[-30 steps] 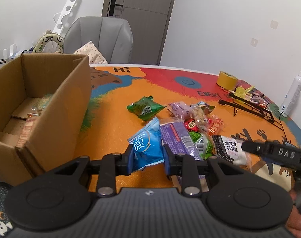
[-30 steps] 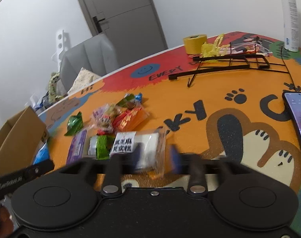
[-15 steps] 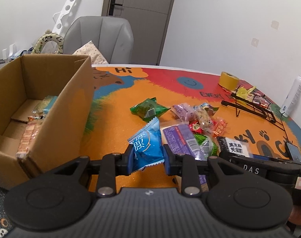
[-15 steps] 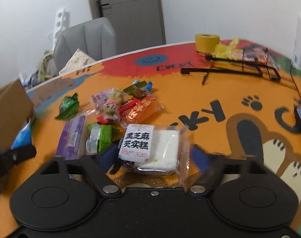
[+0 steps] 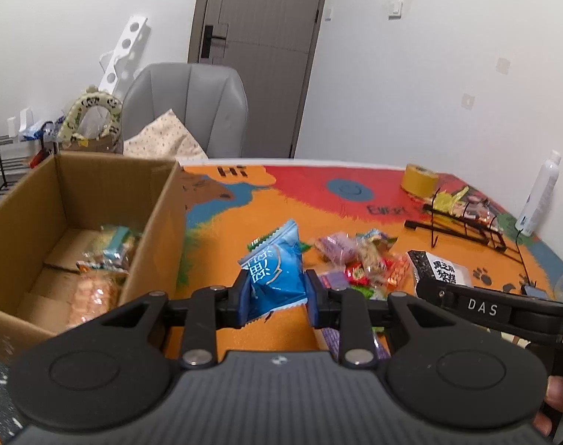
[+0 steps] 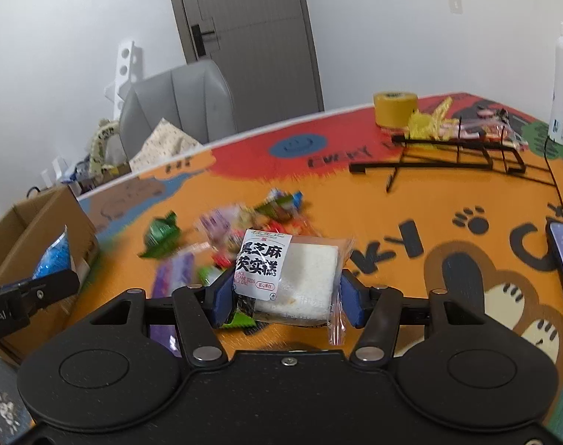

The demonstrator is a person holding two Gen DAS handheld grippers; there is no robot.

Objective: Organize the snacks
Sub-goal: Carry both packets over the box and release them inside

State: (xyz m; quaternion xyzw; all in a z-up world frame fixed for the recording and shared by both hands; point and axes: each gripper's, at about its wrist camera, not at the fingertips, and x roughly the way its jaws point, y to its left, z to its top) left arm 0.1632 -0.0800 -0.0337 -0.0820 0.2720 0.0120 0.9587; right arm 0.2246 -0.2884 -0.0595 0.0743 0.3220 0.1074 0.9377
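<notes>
both grippers loaded, snacks lifted off the table

while the colourful table (image 5: 244, 337) fills the lower half of both views, the cardboard box (image 5: 159, 222) stands open on its left side, with a few packets lying on the box floor. behind it sits a grey chair (image 5: 192, 104). a loose pile of snacks (image 5: 359, 259) lies mid-table, to the right of the box — blurred in the right wrist view. a black wire rack (image 6: 448, 152) lies further back, with a yellow tape roll (image 6: 394, 109) just beside it.

left gripper (image 5: 274, 296): fingers clamped on the blue snack packet (image 5: 275, 278), held upright above the table, right of the box wall.

right gripper (image 6: 283, 302): fingers pressed against both sides of the white cake packet (image 6: 292, 274) — black-and-white label facing up, packet held clear of the pile.
</notes>
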